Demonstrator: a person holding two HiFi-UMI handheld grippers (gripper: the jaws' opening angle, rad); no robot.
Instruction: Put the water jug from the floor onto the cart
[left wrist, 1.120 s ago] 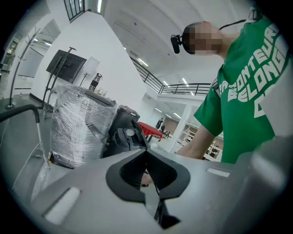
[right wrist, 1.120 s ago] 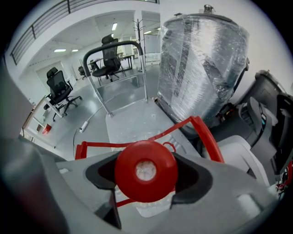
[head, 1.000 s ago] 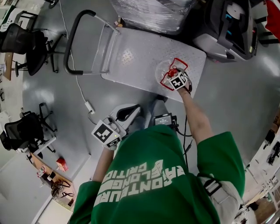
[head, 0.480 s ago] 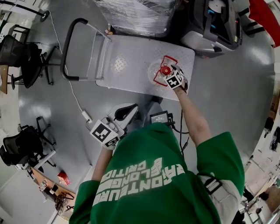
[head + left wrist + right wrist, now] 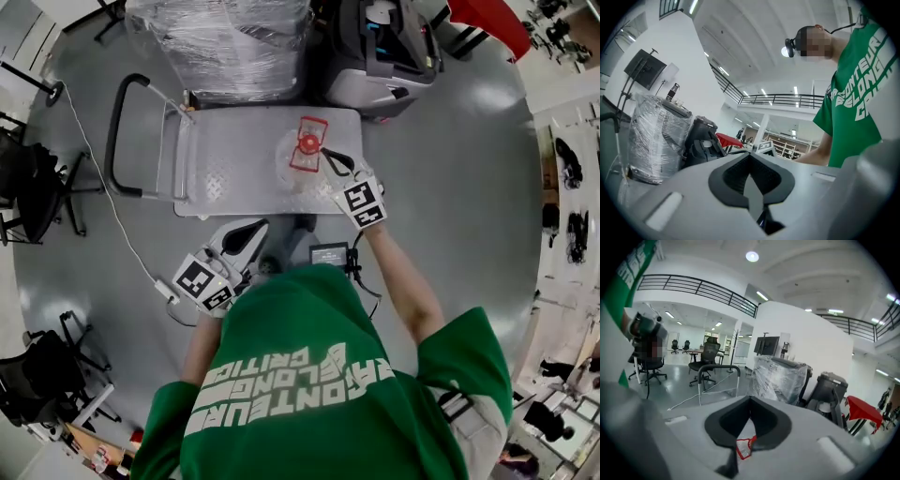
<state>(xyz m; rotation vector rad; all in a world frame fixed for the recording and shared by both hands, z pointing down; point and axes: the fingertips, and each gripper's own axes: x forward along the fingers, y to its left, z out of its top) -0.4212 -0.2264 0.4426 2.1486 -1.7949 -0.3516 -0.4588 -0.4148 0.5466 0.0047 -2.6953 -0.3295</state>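
clear water jug (image 5: 302, 156) stood on the right end of the cart (image 5: 234, 155), so placing looked finished; the right gripper (image 5: 334, 162), near it, had just clenched on nothing, the left gripper (image 5: 246, 240) was clenched empty too, and only backing away remained.

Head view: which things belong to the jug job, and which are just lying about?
Job: jug, standing on the cart.
Lying about: wrapped load, grey machine, chair.
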